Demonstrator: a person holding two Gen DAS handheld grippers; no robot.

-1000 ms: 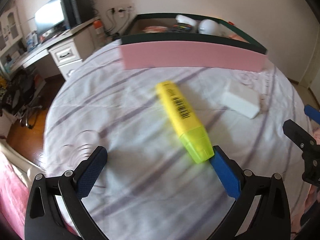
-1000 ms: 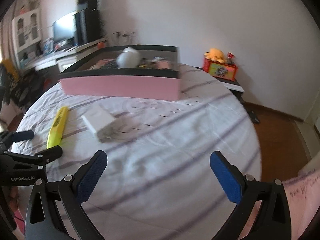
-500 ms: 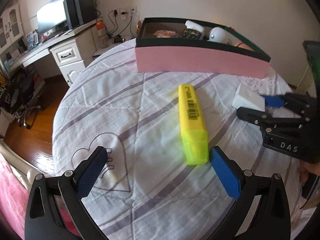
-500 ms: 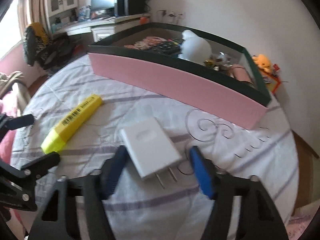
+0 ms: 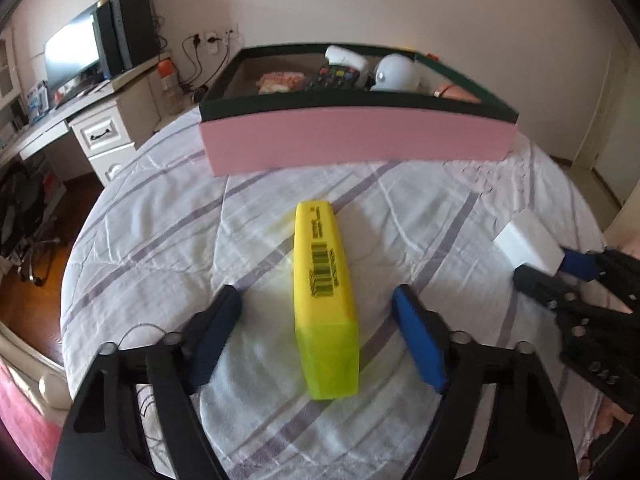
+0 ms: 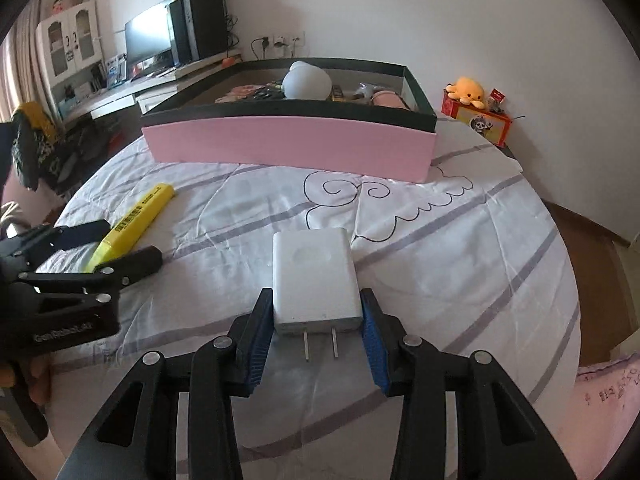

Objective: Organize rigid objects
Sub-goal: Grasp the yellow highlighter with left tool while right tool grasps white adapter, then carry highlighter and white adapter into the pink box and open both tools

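A yellow highlighter [image 5: 324, 280] lies on the white striped tablecloth, its pale green cap toward me. My left gripper [image 5: 316, 296] straddles it; its jaws are closing, with a gap still showing on each side of the highlighter. A white plug charger [image 6: 314, 276] lies with its prongs toward me. My right gripper [image 6: 316, 294] is closing on it, and both blue pads touch its sides. From the right wrist view the left gripper [image 6: 100, 248] and highlighter [image 6: 136, 216] are at the left. The right gripper [image 5: 580, 280] and charger [image 5: 528, 240] appear at the right of the left wrist view.
A long box [image 5: 356, 140] with a pink front and dark rim stands at the back of the round table [image 6: 460, 240]. It holds a white round object [image 6: 306, 82] and several small items. A desk with a monitor [image 5: 72, 60] is left; an orange plush [image 6: 466, 90] is right.
The left gripper has come over the highlighter and its jaws have narrowed from wide open. The right gripper swung to the charger and closed in on its sides.
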